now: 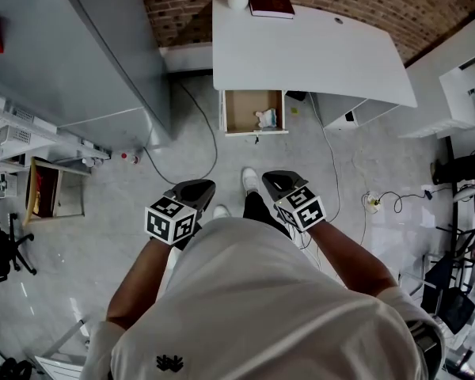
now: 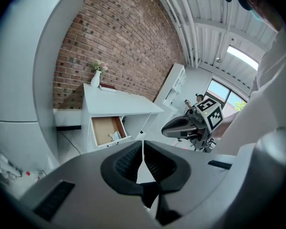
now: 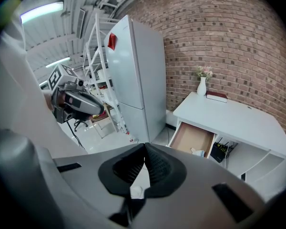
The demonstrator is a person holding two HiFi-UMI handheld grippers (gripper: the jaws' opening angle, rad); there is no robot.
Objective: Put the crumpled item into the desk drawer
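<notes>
1. Both claws were closed and held nothing: the left claw (image 2: 143,143) had its tips pressed together, and so did the right claw (image 3: 144,147).
2. The crumpled item (image 1: 267,118) lay inside the open drawer (image 1: 231,111) under the white table (image 1: 317,50), near the drawer's right wall in the head view.
3. Each claw hung close to the person's body, well apart from the crumpled item, with grey floor (image 1: 340,180) between.
</notes>
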